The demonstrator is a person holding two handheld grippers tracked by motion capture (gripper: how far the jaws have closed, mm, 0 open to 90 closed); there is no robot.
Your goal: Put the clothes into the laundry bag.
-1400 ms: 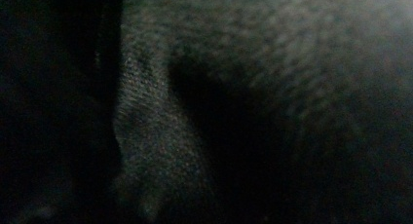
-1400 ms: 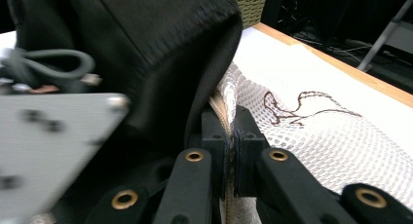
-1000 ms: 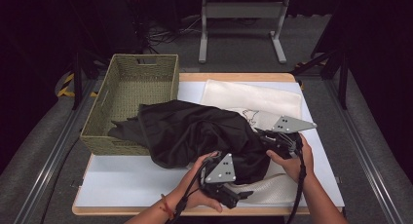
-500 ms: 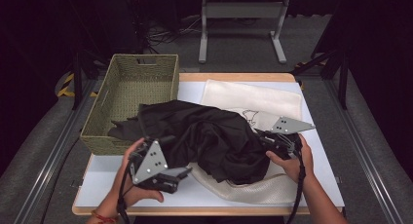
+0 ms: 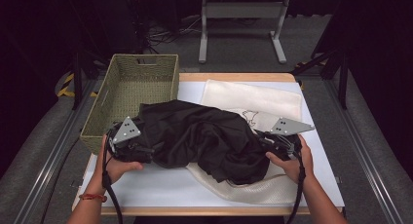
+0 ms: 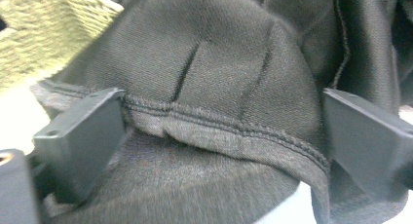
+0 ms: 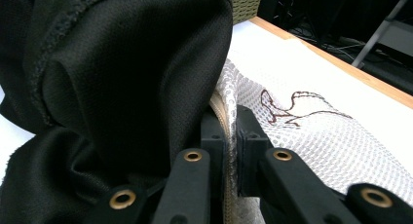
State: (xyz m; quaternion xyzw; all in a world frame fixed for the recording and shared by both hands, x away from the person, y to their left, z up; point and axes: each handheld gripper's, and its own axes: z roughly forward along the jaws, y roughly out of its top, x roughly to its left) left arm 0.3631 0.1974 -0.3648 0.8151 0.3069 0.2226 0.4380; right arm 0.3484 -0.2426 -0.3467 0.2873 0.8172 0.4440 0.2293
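— Well, lying heaped mid-table: black garment [image 5: 204, 136], crumpled, matte knit, over a cream mesh cloth [image 5: 253, 100]. Spread between the left gripper [image 5: 146, 151] and the right gripper [image 5: 265, 143].

— Seen closer from the left gripper view?

— Yes: a stitched hem of the garment [image 6: 219, 126] running across between the two jaws, jaws standing wide apart, fabric bulging above the hem. Not readable from the high view, where only a dark lump meets the gripper.

— And the right gripper view?

— Jaws of the right gripper [image 7: 231, 136] pressed together on a fold of the cream mesh cloth [image 7: 311, 136], black garment [image 7: 122, 78] hanging just to the jaws' left, touching them. Brown outline drawing on the mesh beyond the jaws. Open weave plain here, hardly visible from above.

— Changed from half a second ago?

— Left gripper moved up to the garment's edge, beside the woven basket [image 5: 131, 95]; earlier lower, near the table's front edge. Right gripper much where it was. Garment pulled out wider toward the left gripper.

— Beyond that?

— Table [image 5: 195, 190] with white top, wooden rim.
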